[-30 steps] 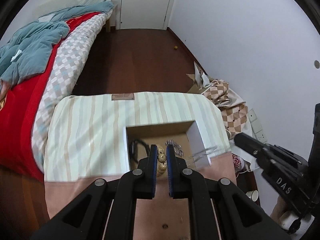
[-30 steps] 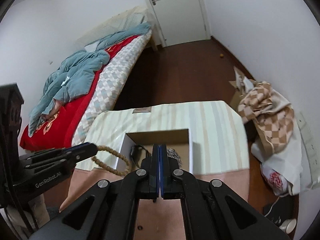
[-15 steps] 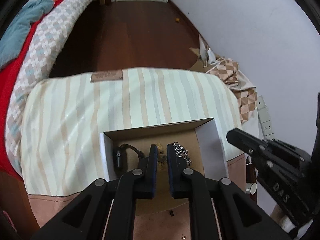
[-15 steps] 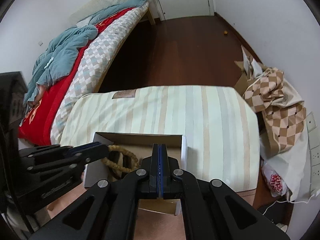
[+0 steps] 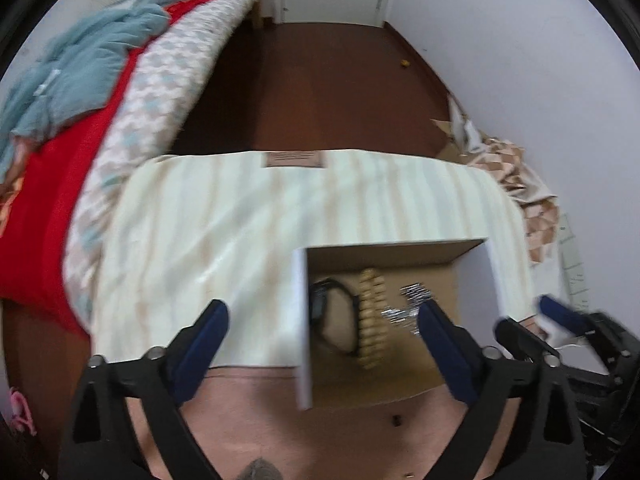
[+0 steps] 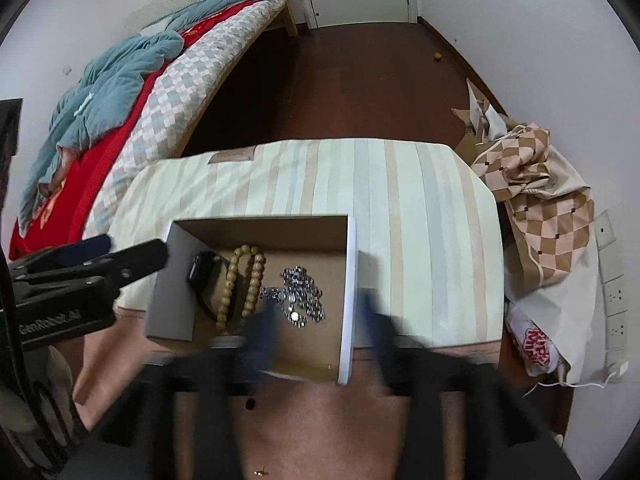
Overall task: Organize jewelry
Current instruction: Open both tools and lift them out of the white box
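Note:
An open cardboard box [image 6: 351, 280] [image 5: 492, 272] sits on the striped cloth. Inside lie a wooden bead bracelet [image 6: 240, 284] [image 5: 372, 316], a silver chain [image 6: 298, 294] [image 5: 412, 304] and a black watch [image 6: 202, 270] [image 5: 324, 312]. My left gripper [image 5: 320, 320] is open and empty, above the box's left wall; it also shows at the left of the right wrist view [image 6: 132, 256]. My right gripper [image 6: 316, 320] is blurred, open and empty, over the box's near right side; it shows at the right of the left wrist view [image 5: 560, 316].
The striped cloth [image 6: 400, 200] covers a small table. A bed [image 6: 120, 100] with red and checked covers lies left. A checked cloth pile [image 6: 536, 184] and bags lie right by the wall. Dark wooden floor [image 6: 340, 80] runs to the door.
My left gripper has opened and let the bead bracelet drop into the box. My right gripper has opened from shut. Both have drawn back a little.

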`<move>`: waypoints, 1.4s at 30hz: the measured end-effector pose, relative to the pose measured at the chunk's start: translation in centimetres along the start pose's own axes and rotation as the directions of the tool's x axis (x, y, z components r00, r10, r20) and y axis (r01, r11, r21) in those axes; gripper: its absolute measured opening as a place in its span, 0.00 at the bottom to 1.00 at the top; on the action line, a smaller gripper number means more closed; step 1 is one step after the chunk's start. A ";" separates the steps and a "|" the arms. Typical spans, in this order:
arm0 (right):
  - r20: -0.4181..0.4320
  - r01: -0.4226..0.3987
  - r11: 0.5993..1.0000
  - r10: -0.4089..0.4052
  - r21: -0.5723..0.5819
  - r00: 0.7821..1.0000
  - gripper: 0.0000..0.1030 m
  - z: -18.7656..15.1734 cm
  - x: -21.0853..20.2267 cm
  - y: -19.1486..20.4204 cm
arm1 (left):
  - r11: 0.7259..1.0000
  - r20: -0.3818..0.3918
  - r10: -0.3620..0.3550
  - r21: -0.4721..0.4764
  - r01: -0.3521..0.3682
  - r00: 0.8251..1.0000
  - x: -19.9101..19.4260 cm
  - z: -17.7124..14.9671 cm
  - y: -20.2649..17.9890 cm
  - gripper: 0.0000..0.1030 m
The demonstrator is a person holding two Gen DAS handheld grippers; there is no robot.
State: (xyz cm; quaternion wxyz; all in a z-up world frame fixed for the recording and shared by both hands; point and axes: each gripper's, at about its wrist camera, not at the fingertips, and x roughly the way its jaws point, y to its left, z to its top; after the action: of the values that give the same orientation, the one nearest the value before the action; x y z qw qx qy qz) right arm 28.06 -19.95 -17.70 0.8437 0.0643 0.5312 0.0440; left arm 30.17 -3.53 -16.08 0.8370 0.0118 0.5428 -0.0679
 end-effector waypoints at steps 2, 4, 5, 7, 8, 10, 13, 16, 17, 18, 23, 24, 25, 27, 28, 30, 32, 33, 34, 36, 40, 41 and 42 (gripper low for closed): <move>0.002 0.025 1.000 -0.025 -0.011 1.000 0.78 -0.8 -0.1 0.5 | 0.999 0.016 0.054 0.002 -0.054 0.998 -0.2 -1.2 0.6 0.98; 0.002 0.070 0.997 -0.070 -0.026 0.998 0.82 -1.6 0.0 1.0 | 0.996 0.022 0.094 -0.001 -0.094 0.995 -0.2 -2.4 1.3 0.98; 0.003 0.086 0.996 -0.086 -0.029 0.996 0.90 -1.9 0.0 1.2 | 0.994 0.020 0.107 -0.005 -0.107 0.994 -0.2 -3.0 1.7 0.98; 0.008 0.113 0.993 -0.113 -0.033 0.994 0.96 -2.5 0.0 1.4 | 0.993 0.017 0.121 -0.014 -0.121 0.992 -0.3 -3.8 2.2 0.98; 0.010 0.123 0.992 -0.123 -0.035 0.992 0.96 -2.8 0.0 1.6 | 0.992 0.016 0.126 -0.017 -0.126 0.992 -0.3 -4.1 2.3 0.98; 0.014 0.141 0.989 -0.141 -0.036 0.990 0.96 -3.1 -0.1 1.9 | 0.991 0.017 0.134 -0.020 -0.134 0.991 -0.6 -4.8 2.5 0.99; 0.029 0.157 0.987 -0.156 -0.033 0.987 0.97 -3.6 -0.7 2.1 | 0.990 0.033 0.144 -0.014 -0.143 0.989 -1.5 -5.4 2.3 0.98; 0.052 0.176 0.984 -0.174 -0.032 0.983 0.98 -4.0 -1.8 2.5 | 0.988 0.062 0.152 -0.009 -0.152 0.986 -2.8 -5.8 2.1 0.98; 0.058 0.178 0.983 -0.176 -0.032 0.983 0.98 -4.0 -2.1 2.6 | 0.988 0.072 0.155 -0.011 -0.155 0.985 -3.2 -5.8 2.1 0.98; 0.062 0.179 0.983 -0.177 -0.032 0.982 0.98 -4.1 -2.5 2.8 | 0.987 0.083 0.160 -0.012 -0.160 0.984 -3.7 -5.9 2.1 0.98; 0.097 0.196 0.980 -0.193 -0.024 0.976 0.98 -4.4 -4.6 3.3 | 0.988 0.109 0.153 -0.021 -0.151 0.982 -5.5 -6.2 1.9 0.98; 0.105 0.200 0.979 -0.196 -0.025 0.975 0.98 -4.5 -5.1 3.4 | 0.989 0.113 0.149 -0.026 -0.147 0.982 -5.9 -6.3 1.9 0.98; 0.114 0.203 0.979 -0.199 -0.023 0.973 0.98 -4.7 -5.6 3.5 | 0.990 0.120 0.144 -0.029 -0.142 0.982 -6.5 -6.5 1.8 0.98; 0.134 0.209 0.978 -0.204 -0.023 0.970 0.98 -5.0 -6.7 3.7 | 0.989 0.137 0.145 -0.029 -0.142 0.980 -7.4 -6.8 1.7 0.98; 0.142 0.212 0.977 -0.207 -0.022 0.968 0.98 -5.0 -7.2 3.9 | 0.990 0.149 0.144 -0.028 -0.141 0.978 -8.0 -7.1 1.6 0.98; 0.159 0.215 0.976 -0.210 -0.018 0.965 0.98 -5.3 -8.3 4.0 | 0.989 0.170 0.146 -0.023 -0.144 0.975 -9.1 -7.6 1.3 0.98; 0.178 0.214 0.977 -0.209 -0.012 0.962 0.98 -5.7 -9.6 4.1 | 0.990 0.186 0.141 -0.020 -0.140 0.972 -10.1 -8.1 1.1 0.98; 0.188 0.214 0.977 -0.209 -0.009 0.960 0.98 -5.9 -10.2 4.2 | 0.990 0.194 0.139 -0.019 -0.138 0.971 -10.6 -8.3 1.0 0.98; 0.199 0.215 0.977 -0.209 -0.006 0.957 0.98 -6.1 -10.9 4.3 | 0.991 0.205 0.136 -0.017 -0.136 0.969 -11.3 -8.7 0.8 0.98; 0.220 0.218 0.976 -0.212 -0.003 0.952 0.98 -6.5 -12.2 4.5 | 0.991 0.217 0.135 -0.016 -0.135 0.967 -12.2 -9.1 0.7 0.98; 0.259 0.214 0.977 -0.206 -0.001 0.944 0.99 -7.5 -14.6 4.9 | 0.993 0.245 0.119 -0.013 -0.119 0.962 -14.2 -10.1 0.5 0.98; 0.267 0.212 0.977 -0.204 0.000 0.942 0.99 -7.8 -15.2 5.1 | 0.993 0.250 0.119 -0.013 -0.120 0.961 -14.4 -10.3 0.5 0.98; 0.273 0.211 0.978 -0.202 -0.003 0.941 0.99 -8.0 -15.7 5.2 | 0.993 0.258 0.118 -0.014 -0.119 0.959 -14.9 -10.5 0.5 0.98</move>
State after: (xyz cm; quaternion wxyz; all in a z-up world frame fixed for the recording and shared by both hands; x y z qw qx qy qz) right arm 14.06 -16.53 -6.34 0.9093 0.0003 0.4137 -0.0453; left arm 14.68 -0.58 -6.87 0.9032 0.0362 0.4272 -0.0192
